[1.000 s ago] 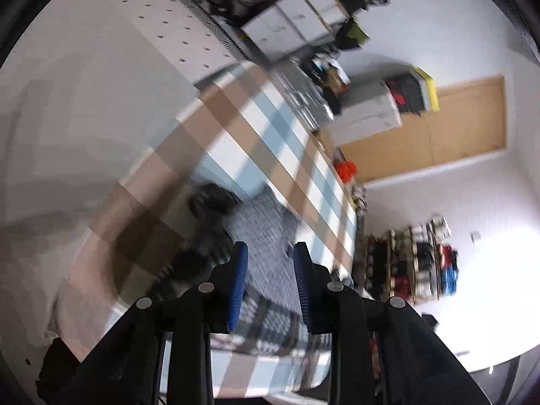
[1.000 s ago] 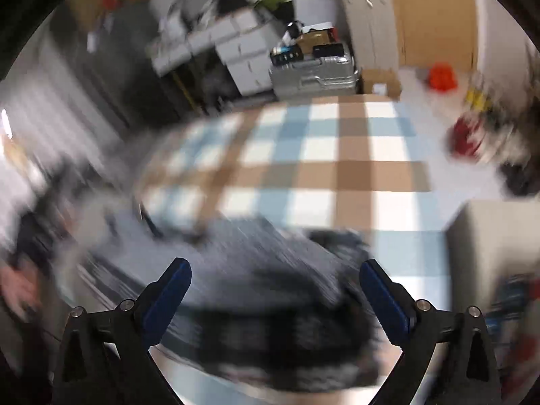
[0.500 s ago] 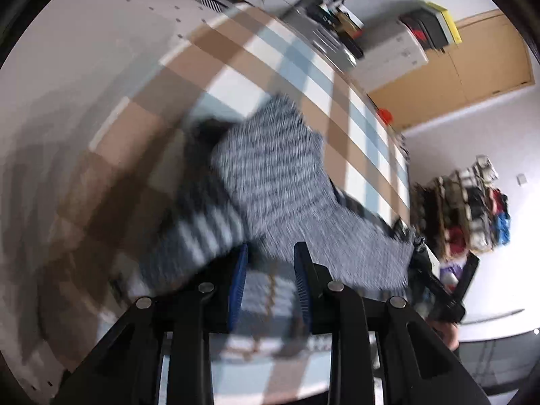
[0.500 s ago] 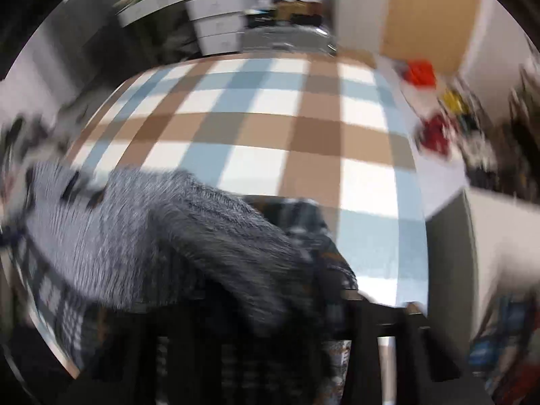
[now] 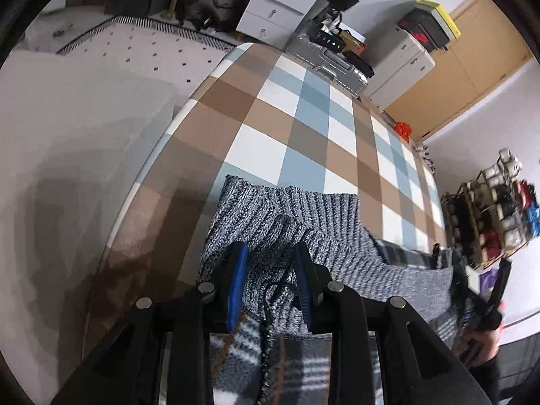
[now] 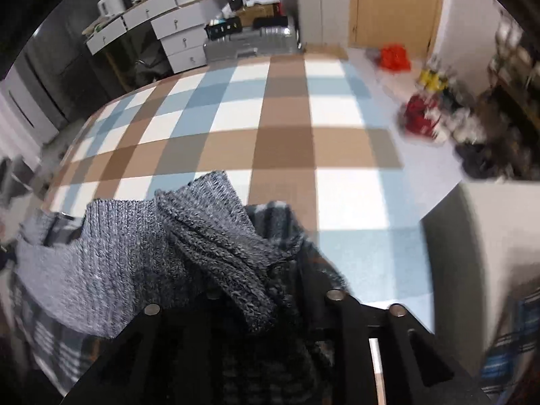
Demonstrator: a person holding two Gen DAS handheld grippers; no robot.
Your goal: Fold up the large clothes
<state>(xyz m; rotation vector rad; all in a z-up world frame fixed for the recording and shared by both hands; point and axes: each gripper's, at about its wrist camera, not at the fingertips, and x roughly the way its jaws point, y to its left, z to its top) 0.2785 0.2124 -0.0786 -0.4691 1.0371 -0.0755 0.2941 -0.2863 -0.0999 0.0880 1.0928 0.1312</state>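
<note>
A grey marled knit sweater [image 5: 303, 216] is stretched between my two grippers above the near edge of a checked brown, blue and white bed [image 5: 303, 128]. My left gripper [image 5: 270, 270] is shut on a bunched fold of the sweater, its blue pads [image 5: 236, 276] on either side of the knit. In the right wrist view the sweater [image 6: 202, 236] drapes over my right gripper [image 6: 270, 287] and hides its fingers; the knit is gathered in it. The right gripper also shows in the left wrist view [image 5: 479, 290] at the far right, holding the other end. A plaid garment [image 5: 297, 364] lies under the sweater.
Beyond the bed stand white drawers [image 5: 280, 10], a silver suitcase [image 5: 330, 64], a white cabinet [image 5: 401, 71] and a wooden door [image 5: 465, 64]. A shoe rack [image 5: 489, 209] stands at the right. A white box [image 6: 489, 236] sits beside the bed's right corner.
Both grippers swung over the bed carrying the sweater; it now hangs spread between them. The right gripper, open a second ago, has closed into the knit.
</note>
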